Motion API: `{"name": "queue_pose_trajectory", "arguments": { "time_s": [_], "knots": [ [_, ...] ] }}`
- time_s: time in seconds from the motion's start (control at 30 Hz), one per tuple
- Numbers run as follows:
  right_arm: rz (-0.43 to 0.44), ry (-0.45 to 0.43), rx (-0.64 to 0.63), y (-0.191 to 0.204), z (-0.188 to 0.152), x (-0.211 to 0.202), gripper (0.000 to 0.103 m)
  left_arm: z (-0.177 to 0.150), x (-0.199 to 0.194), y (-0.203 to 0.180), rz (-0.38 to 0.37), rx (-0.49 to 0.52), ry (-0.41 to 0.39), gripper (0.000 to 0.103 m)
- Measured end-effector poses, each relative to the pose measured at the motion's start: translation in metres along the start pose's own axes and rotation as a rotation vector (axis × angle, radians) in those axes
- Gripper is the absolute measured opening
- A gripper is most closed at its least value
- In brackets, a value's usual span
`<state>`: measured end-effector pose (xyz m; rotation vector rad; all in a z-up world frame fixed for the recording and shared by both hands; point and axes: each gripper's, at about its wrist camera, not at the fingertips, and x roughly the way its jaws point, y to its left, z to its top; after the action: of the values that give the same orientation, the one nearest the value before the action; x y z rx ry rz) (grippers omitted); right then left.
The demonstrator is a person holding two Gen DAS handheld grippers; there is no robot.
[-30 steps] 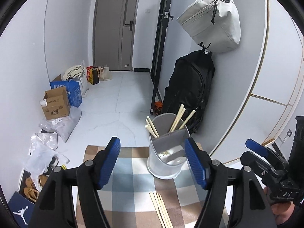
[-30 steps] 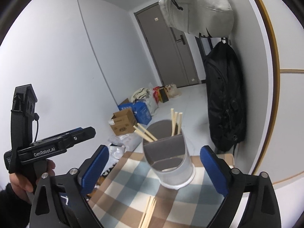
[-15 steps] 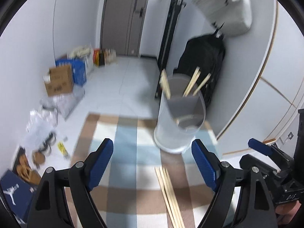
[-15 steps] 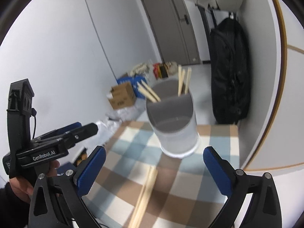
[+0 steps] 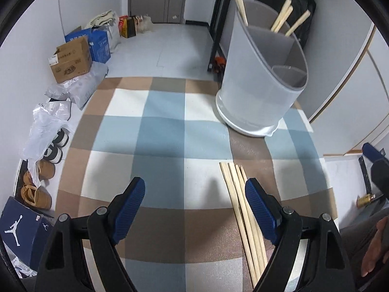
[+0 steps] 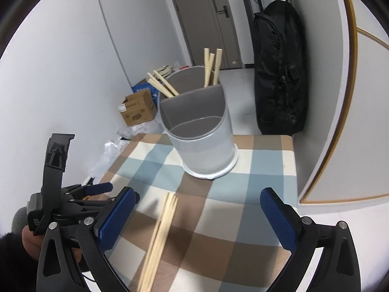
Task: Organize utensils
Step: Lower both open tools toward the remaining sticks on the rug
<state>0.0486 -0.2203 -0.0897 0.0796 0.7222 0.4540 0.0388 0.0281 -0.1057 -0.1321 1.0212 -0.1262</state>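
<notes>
Several chopsticks (image 5: 245,209), perhaps four, lie on checked cloth (image 5: 160,131).

both tongs lowered nearer loose chopsticks (image 5: 245,216)

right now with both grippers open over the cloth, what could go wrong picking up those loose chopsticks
1. The loose chopsticks lie packed side by side, so the left gripper may pinch several or scatter them.
2. They lie flat on the checked cloth, so closing jaws might snag and drag it.
3. The holder is tall, with chopsticks leaning out; bumping it could tip it.
</notes>
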Motion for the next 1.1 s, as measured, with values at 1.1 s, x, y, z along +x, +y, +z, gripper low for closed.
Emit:
{"name": "queue_pose_trajectory", "arguments": {
  "time_s": [1.1],
  "knots": [
    [0.047,-0.089,0.097,-0.020,0.009,-0.019,0.103,0.013,0.036,-0.034,0.066,-0.047,0.225,0.041]
  ]
}}
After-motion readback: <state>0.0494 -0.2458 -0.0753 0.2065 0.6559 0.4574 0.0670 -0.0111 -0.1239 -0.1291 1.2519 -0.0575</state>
